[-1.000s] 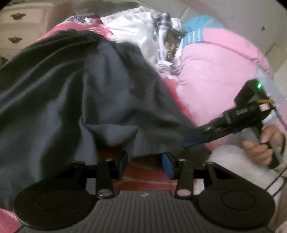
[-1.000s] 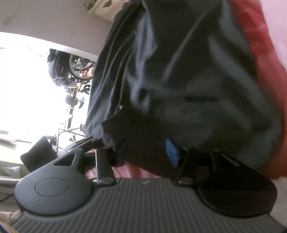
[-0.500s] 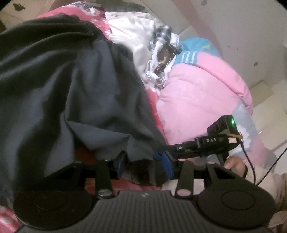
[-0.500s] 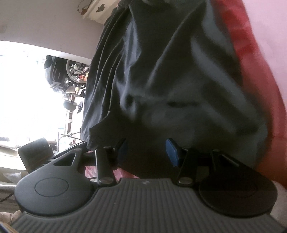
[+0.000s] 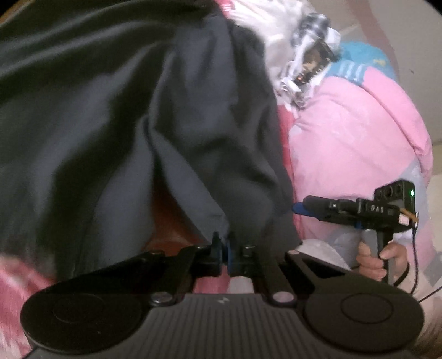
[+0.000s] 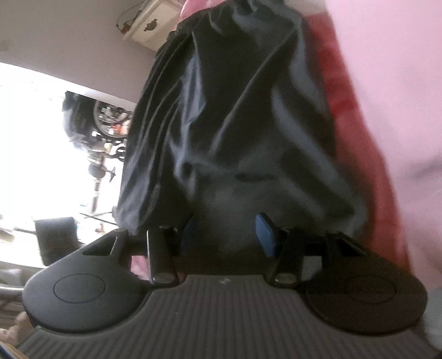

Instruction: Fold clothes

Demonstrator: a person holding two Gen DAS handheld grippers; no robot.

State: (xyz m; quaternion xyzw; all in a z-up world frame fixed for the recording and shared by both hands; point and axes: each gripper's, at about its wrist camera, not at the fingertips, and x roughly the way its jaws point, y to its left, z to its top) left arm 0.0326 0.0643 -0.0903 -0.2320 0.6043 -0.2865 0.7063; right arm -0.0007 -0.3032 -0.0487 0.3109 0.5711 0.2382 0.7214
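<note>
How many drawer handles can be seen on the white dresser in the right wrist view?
2. On the white dresser at the top of the right wrist view, one dark handle sits mid-front, another further left. Its other handles may be hidden by the dark garment.

Rt hand-held gripper agape; dark garment betw. pads.

**Matt cloth, matt plastic**

The dark garment is thin, smooth woven cloth with a faint sheen along its folds. The pink quilt looks soft and puffy — matt fabric. Both gripper bodies are matt black plastic, ribbed on top — with blue rubbery-looking pads.
</note>
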